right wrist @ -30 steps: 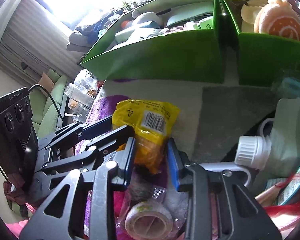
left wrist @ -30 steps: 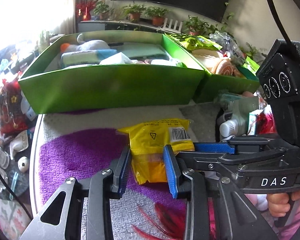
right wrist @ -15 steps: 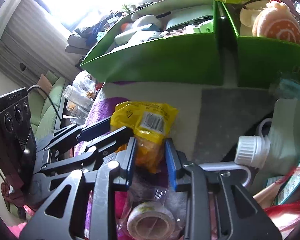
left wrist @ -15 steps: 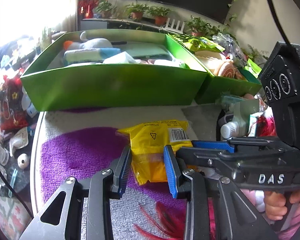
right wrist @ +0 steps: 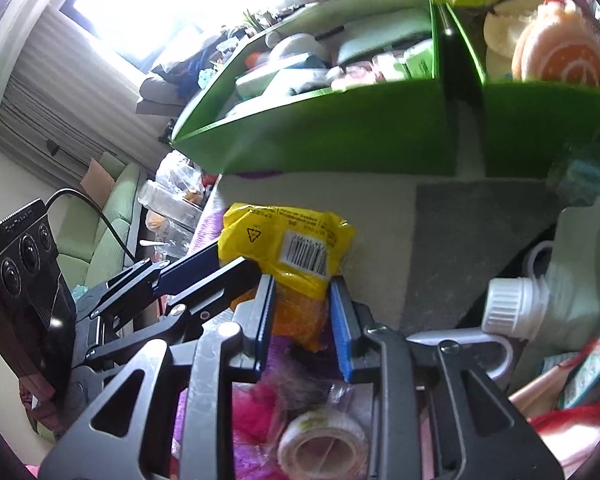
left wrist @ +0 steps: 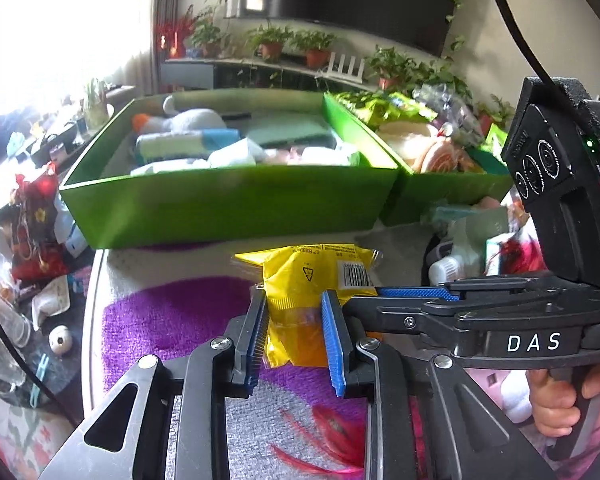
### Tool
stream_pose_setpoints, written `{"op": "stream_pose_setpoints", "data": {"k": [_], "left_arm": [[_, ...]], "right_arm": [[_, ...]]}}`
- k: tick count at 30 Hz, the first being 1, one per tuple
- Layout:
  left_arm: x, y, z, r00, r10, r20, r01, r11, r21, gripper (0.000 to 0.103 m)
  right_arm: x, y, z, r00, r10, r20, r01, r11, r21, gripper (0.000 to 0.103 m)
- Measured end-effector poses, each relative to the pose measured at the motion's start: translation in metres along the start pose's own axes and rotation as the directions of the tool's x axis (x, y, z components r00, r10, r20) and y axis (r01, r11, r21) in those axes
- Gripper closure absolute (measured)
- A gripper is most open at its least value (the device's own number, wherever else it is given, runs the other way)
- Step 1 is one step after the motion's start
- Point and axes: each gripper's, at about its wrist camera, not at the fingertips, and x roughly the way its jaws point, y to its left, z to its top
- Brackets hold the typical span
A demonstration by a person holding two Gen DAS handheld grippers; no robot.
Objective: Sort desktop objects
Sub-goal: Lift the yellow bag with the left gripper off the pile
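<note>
A: In the left wrist view, where does the yellow packet (left wrist: 312, 280) lie?

B: On the purple and white cloth (left wrist: 172, 312), just in front of the large green box (left wrist: 228, 208). The left gripper (left wrist: 294, 336) has its blue pads against both sides of the packet's near end; its jaws have just been closing, and they are now clenched on it.

A: And the other tool there?

B: The right gripper (left wrist: 384, 296) comes in from the right of the packet, held by a hand (left wrist: 560, 404). Its fingers reach the packet's right edge, level with the barcode.

A: What else sits near the box?

B: A second green box (left wrist: 452, 196) touches its right side and holds a peach plush toy (left wrist: 432, 152). A white-capped bottle (left wrist: 448, 268) lies in front of that second box.

A: Now the right wrist view?

B: The right gripper (right wrist: 302, 312) pinches the packet (right wrist: 288, 248) between its two pads, grasping the lower end, in front of the large green box (right wrist: 340, 140). The left gripper (right wrist: 204, 276) enters from the left, its dark fingers lying against the packet's left side.

A: Anything nearer the camera than the packet?

B: A roll of tape (right wrist: 324, 444) under the right gripper, with the white-capped bottle (right wrist: 512, 308) to the right.
</note>
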Motion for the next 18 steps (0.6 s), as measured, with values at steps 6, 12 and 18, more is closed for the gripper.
{"op": "stream_pose_setpoints", "data": {"k": [6,12,18], "left_arm": [[-0.015,-0.004,0.008,0.999,-0.008,0.043,0.008,1.000,-0.003,0.078],[-0.030,-0.013,0.021,0.996,-0.008,0.088,0.007,1.000,0.010,0.078],[-0.040,-0.018,0.034,0.994,-0.023,0.111,0.021,1.000,0.015,0.078]], "right_arm": [[-0.016,0.010,0.001,0.999,-0.010,0.038,0.011,1.000,-0.013,0.075],[-0.038,0.020,0.006,0.996,-0.001,0.086,0.004,0.999,-0.034,0.074],[-0.057,0.028,0.015,0.992,-0.019,0.127,0.026,0.998,-0.054,0.074]]}}
